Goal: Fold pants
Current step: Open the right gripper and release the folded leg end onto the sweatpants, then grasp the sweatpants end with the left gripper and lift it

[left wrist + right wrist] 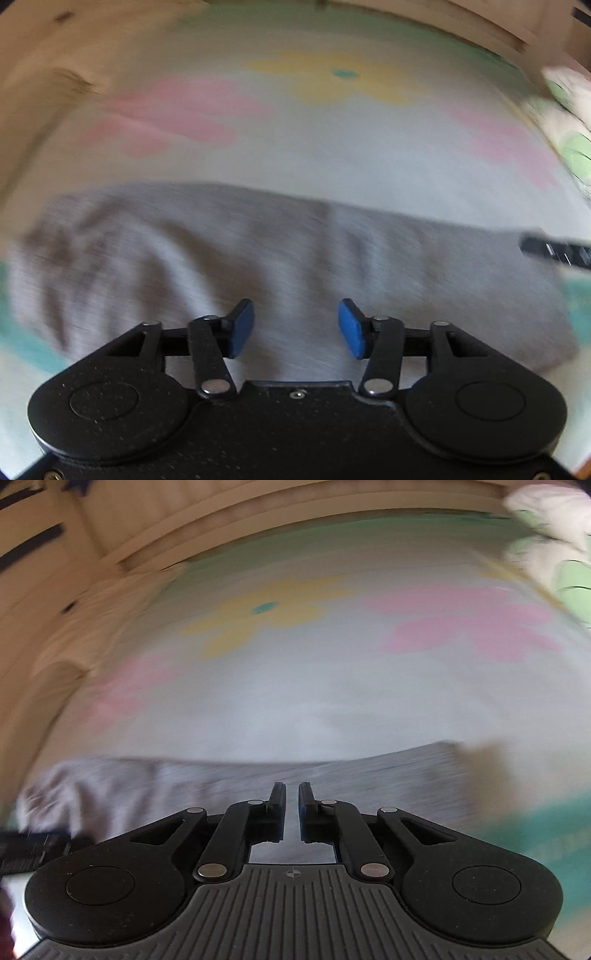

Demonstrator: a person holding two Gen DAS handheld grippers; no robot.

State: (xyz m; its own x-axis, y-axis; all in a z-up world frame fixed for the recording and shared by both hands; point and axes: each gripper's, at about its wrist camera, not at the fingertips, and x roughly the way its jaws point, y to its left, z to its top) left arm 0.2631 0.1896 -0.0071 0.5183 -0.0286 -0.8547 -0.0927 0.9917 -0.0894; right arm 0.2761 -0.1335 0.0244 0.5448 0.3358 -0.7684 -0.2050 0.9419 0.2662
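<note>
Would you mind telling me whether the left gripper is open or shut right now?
Open. The left gripper shows a wide gap between its blue pads, with only the grey pants visible through it, nothing clamped.

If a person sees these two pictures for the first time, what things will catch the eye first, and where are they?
First, the grey pants lying in a band across the bed, just ahead of both grippers. Behind them the pale sheet shows a big yellow flower and pink ones. The left gripper stands open over the pants, and the right gripper is nearly shut with nothing between its fingers.
</note>
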